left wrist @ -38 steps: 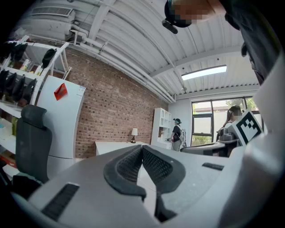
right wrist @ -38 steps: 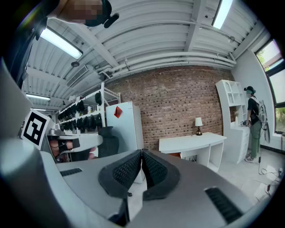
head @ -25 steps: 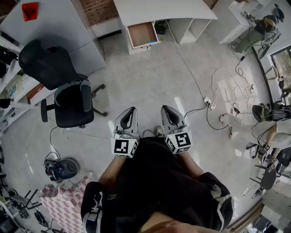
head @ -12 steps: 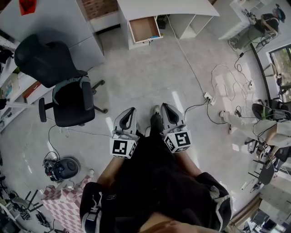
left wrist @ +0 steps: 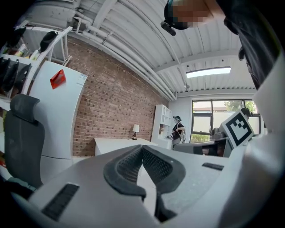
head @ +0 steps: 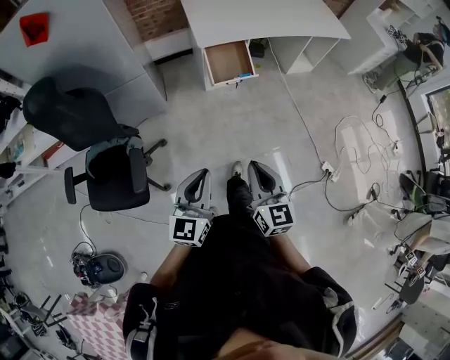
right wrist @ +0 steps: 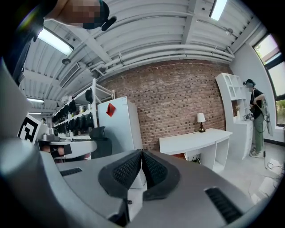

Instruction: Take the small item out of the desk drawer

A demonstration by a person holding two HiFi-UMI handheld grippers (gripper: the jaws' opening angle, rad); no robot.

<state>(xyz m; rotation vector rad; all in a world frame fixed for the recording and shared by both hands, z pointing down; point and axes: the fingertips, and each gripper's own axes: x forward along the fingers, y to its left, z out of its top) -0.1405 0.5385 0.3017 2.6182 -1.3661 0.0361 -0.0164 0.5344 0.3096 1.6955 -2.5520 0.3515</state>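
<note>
This is the approach step: the person stands on open floor well apart from the white desk [head: 260, 17], whose drawer [head: 230, 62] is already pulled out at the far end of the head view, so nothing needs opening first. Both tools are carried low and level in front of the body. The left gripper [head: 204, 171] has its ribbed pads pressed together with nothing between them, and its own view shows the tips meeting. The right gripper [head: 253, 166] is likewise closed and empty. The small item is in the drawer. A bluish speck [head: 244, 74] at the drawer's front right corner is probably it, though it is too small at this range to say for certain. The rest of the wooden drawer floor looks bare. Next the person has to cross the remaining floor between the office chair [head: 105, 158] on the left and the trailing cable [head: 302, 119] on the right. One gripper then has to come in over the drawer with its jaws spread before it drops in — probably the right one, since the speck lies on that side.
</note>
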